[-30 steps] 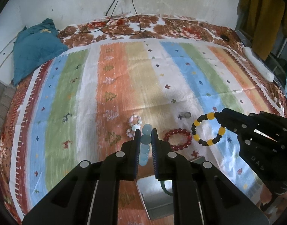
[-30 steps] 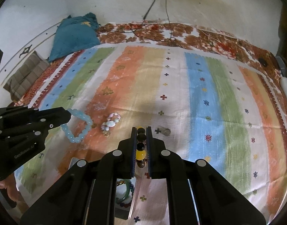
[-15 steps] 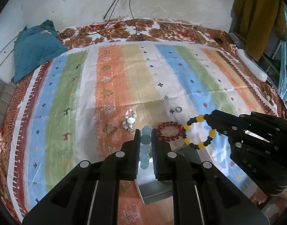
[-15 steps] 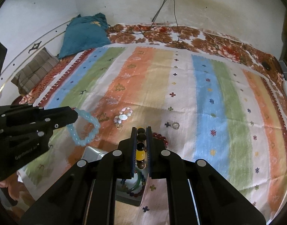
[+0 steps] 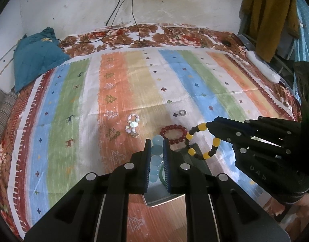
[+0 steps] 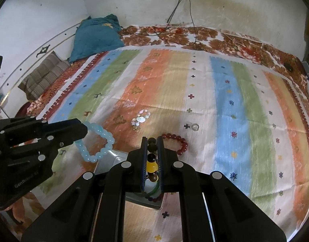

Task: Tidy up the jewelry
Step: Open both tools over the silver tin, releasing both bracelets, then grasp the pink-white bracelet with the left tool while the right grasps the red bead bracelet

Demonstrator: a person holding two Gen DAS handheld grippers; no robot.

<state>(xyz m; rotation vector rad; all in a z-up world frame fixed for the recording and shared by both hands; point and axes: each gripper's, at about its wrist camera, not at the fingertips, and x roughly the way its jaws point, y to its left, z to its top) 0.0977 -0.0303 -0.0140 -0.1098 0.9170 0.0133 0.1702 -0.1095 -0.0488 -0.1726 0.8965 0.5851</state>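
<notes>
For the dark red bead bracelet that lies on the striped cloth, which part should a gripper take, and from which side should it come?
The dark red bead bracelet lies flat as an open ring on the striped cloth. Probably best to come from above, one finger inside the ring and one outside, pinching its far arc, away from the metal tray at its near side. Both grippers hold bracelets now.

box [image 5: 196,161] nearest, on cloth [image 5: 134,84] | bead bracelet [image 5: 173,134] behind box | ring [image 5: 182,112] beyond | shell bracelet [image 5: 133,124] left
</notes>
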